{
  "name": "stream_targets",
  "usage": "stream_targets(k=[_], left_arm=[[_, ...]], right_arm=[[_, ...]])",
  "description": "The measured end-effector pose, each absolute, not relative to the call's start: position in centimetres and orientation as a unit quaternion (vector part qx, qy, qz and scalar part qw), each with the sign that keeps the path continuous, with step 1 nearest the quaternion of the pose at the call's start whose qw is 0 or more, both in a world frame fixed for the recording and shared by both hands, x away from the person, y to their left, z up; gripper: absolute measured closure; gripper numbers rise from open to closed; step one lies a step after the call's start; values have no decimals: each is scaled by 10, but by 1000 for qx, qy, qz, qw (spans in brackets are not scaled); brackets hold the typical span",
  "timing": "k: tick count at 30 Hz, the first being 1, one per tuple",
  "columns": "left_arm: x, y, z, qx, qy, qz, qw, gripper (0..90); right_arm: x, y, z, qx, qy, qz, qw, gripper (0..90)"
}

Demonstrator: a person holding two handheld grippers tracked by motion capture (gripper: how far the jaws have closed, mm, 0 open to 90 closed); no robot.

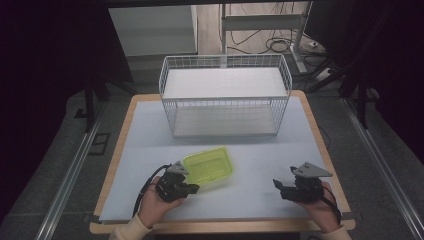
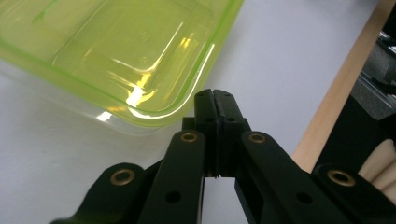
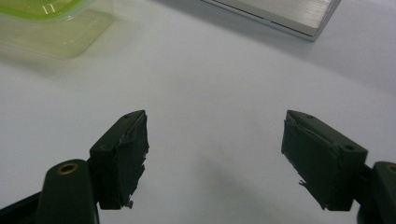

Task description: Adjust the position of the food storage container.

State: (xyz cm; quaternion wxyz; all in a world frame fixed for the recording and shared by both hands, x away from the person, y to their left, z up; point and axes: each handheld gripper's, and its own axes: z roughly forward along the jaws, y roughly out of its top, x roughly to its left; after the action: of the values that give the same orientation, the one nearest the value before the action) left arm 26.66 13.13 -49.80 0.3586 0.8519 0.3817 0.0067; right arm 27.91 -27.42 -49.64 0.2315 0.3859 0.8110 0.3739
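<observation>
Container [image 1: 209,167], translucent yellow-green plastic, shallow and rectangular with rounded corners, sat open side up on the white table surface [image 1: 260,165], near the front and left of centre. In the left gripper view I saw its near corner [image 2: 140,70] just ahead of my jaw tips, rim glossy with glare, nothing inside that I could make out.

Left gripper [image 1: 186,180] sat at the container's near-left corner, my left hand [image 1: 157,202] wrapped round its body. Its jaws were clenched tight, pads pressed flat together with no gap and nothing between them. Tips looked just short of the rim; I couldn't tell if they touched it.

Right gripper [image 1: 276,185] was well apart from the container, over bare table at the front right, held in my right hand [image 1: 322,207]. Its jaws were released and spread wide, nothing between them; pads [image 3: 123,158] looked worn, with ragged edges. The container's corner [image 3: 56,28] showed far off at upper left of that view.

White wire basket [image 1: 225,95] stood at the back of the table, beyond the container and apart from it. Wooden table edge [image 1: 220,227] ran along the front.
</observation>
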Motion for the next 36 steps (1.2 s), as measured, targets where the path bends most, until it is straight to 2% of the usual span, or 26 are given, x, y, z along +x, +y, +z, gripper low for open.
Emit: stream_targets(k=[21, 26, 36], left_arm=[[278, 146, -498, 839, 403, 13, 365, 894], [277, 149, -495, 832, 407, 9, 377, 891], [278, 171, -479, 801, 431, 35, 414, 863]], right_arm=[[279, -273, -497, 384, 813, 371, 232, 229], [279, -274, -497, 384, 813, 372, 233, 229], [279, -272, -498, 369, 813, 384, 236, 206]])
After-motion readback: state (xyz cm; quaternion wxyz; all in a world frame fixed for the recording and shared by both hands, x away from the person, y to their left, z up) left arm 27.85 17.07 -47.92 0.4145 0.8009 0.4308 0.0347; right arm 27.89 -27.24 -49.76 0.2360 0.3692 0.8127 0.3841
